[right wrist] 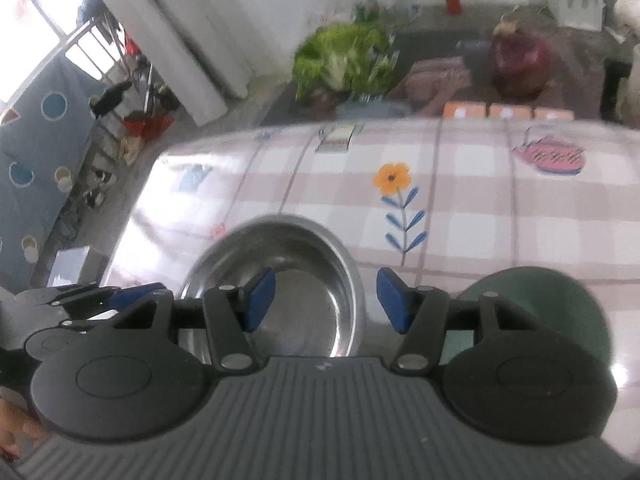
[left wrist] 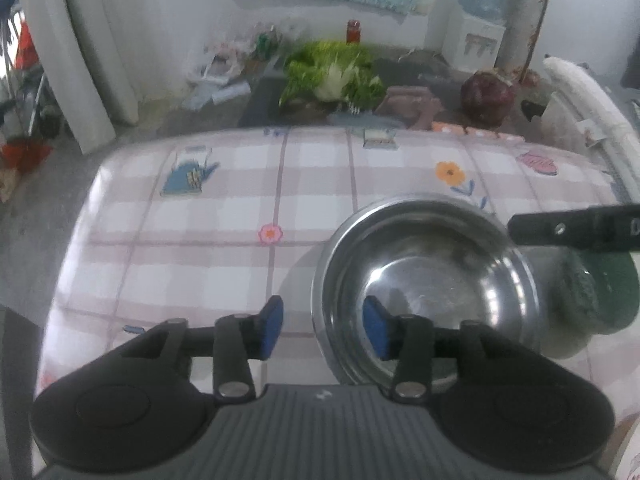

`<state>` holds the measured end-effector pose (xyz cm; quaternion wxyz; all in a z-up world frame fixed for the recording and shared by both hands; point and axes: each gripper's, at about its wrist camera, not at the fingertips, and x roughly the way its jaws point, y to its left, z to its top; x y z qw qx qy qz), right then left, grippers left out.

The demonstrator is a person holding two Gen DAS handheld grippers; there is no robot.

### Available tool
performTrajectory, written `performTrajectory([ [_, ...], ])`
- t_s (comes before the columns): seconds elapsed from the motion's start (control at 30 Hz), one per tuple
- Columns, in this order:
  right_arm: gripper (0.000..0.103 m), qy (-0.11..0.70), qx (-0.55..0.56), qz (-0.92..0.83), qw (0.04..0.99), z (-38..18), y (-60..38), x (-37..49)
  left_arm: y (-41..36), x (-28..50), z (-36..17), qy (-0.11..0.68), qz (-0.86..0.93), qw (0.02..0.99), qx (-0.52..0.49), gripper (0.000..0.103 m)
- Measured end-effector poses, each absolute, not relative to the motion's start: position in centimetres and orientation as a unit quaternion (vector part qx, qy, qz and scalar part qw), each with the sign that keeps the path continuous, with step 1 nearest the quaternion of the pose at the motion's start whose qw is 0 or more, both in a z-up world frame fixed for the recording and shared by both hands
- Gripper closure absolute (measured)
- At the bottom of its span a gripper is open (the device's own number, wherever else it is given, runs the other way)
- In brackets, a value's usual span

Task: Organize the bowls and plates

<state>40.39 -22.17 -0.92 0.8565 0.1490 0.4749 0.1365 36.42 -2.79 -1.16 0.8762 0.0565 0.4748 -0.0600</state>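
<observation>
A shiny steel bowl (left wrist: 424, 280) stands upright on the checked tablecloth; it also shows in the right wrist view (right wrist: 280, 280). A dark green bowl (left wrist: 600, 292) sits right beside it, on its right (right wrist: 560, 308). My left gripper (left wrist: 323, 332) is open, its jaws either side of the steel bowl's near left rim. My right gripper (right wrist: 326, 300) is open, its jaws astride the steel bowl's right rim, the green bowl just to its right. The right gripper's finger (left wrist: 576, 230) crosses above the green bowl in the left view.
The table (left wrist: 240, 200) carries a pink checked cloth with flower and teapot prints. Behind its far edge lie leafy greens (left wrist: 332, 74), a red cabbage (left wrist: 486, 96) and a red jar (left wrist: 353, 31). The floor drops away at the table's left edge.
</observation>
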Motion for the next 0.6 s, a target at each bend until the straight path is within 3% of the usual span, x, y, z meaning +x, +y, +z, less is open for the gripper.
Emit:
performTrajectory([
  [0.13, 0.023, 0.440, 0.141, 0.123, 0.878, 1.8, -23.7, 38.1, -3.2, 34.7, 0.7, 0.448, -0.071, 0.889, 0.057, 0.041],
  [0.4, 0.019, 0.406, 0.122, 0.102, 0.900, 4.4, -26.9, 33.0, -8.2, 30.5, 3.0, 0.422, -0.128, 0.892, 0.105, 0.031],
  [0.6, 0.019, 0.409, 0.112, 0.072, 0.903, 4.1, -30.7, 29.4, -13.1, 28.0, 2.8, 0.414, -0.180, 0.884, 0.124, 0.030],
])
